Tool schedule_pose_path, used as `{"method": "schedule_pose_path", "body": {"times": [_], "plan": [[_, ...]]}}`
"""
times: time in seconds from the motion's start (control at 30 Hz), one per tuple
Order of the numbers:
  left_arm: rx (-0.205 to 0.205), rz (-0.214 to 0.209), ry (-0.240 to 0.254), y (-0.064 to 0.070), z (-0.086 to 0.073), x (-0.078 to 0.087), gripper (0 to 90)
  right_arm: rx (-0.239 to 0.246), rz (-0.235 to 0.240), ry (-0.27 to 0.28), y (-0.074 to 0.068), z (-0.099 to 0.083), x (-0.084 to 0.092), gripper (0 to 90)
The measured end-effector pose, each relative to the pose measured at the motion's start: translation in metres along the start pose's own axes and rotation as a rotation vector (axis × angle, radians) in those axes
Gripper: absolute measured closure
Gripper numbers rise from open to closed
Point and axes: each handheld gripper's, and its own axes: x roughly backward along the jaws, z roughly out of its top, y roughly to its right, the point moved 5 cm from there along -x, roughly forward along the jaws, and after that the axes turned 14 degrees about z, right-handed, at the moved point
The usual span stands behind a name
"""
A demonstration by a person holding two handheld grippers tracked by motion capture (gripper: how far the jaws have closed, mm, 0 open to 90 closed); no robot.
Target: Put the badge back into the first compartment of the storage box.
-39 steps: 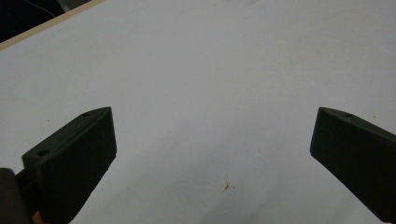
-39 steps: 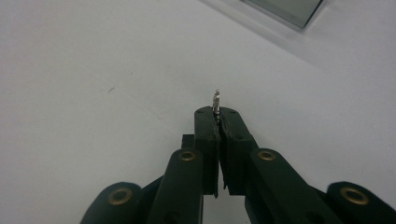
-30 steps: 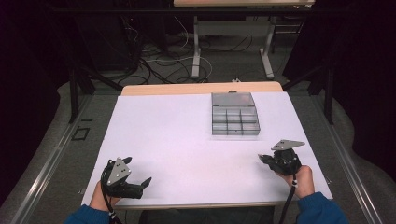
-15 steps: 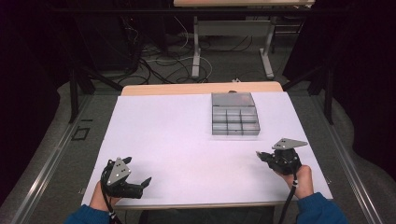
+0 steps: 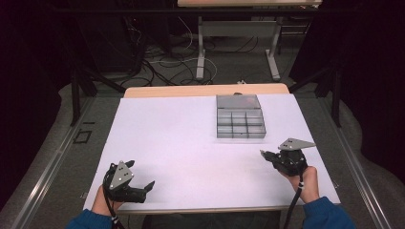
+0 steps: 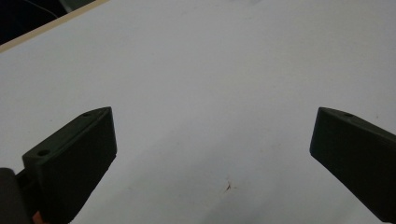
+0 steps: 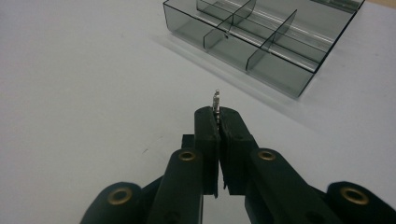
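A tiny metal pin is sticking up from between the shut jaws of the right gripper, which is pinching its lower part just short of the grey divided tray. The pin is looking very light, stiff and slippery, likely easy to drop or bend, so a hold low on its shank seems best. The left gripper is resting wide and holding nothing, well apart from the tray, over the white table.
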Motion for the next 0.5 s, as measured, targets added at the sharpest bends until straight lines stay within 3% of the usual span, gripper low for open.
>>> {"method": "schedule_pose_path", "body": {"times": [0.17,0.5], "plan": [[-0.017,0.010,0.000,-0.002,0.000,0.000,0.6,0.005,0.003,0.015,-0.002,0.006,-0.002,86.7],[-0.014,0.010,0.000,-0.001,0.000,0.000,0.6,0.011,-0.004,0.031,-0.002,0.014,-0.006,86.7]]}}
